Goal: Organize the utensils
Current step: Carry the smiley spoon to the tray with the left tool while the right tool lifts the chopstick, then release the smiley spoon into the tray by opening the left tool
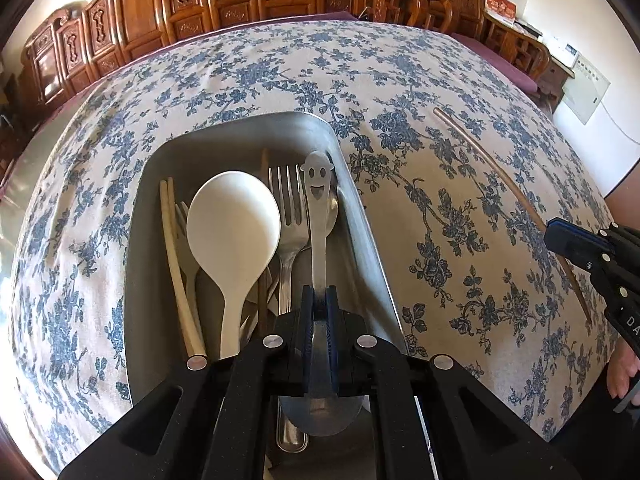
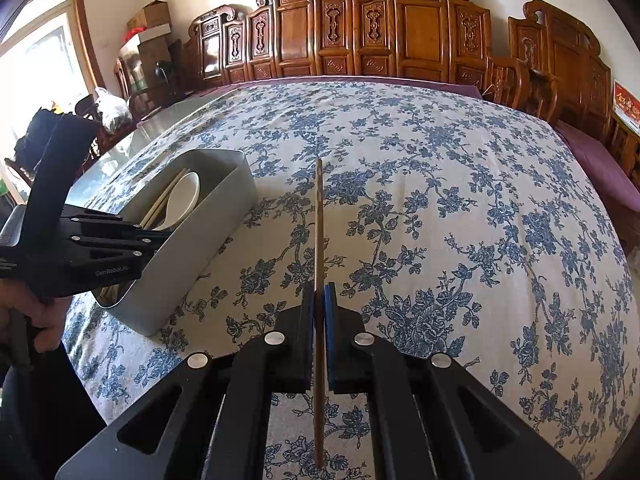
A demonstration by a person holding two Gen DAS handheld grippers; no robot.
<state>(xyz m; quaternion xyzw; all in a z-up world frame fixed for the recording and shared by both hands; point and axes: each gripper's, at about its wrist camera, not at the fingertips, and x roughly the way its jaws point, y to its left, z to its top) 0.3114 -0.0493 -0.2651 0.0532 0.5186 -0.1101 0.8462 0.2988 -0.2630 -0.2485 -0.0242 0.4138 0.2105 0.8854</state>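
My left gripper (image 1: 320, 294) is shut on a steel spoon with a smiley-face handle (image 1: 318, 216), held over the grey utensil bin (image 1: 360, 208). In the bin lie a white ladle (image 1: 232, 224), steel forks (image 1: 286, 204) and pale chopsticks (image 1: 172, 240). My right gripper (image 2: 319, 292) is shut on a brown wooden chopstick (image 2: 319, 224), on or just above the floral tablecloth to the right of the bin (image 2: 224, 216). The left wrist view shows that chopstick (image 1: 500, 176) running into the right gripper (image 1: 560, 236).
The blue floral tablecloth (image 2: 440, 200) covers a large table. Carved wooden chairs (image 2: 400, 28) line the far side. The left gripper (image 2: 80, 244) and the hand holding it are at the left edge of the right wrist view.
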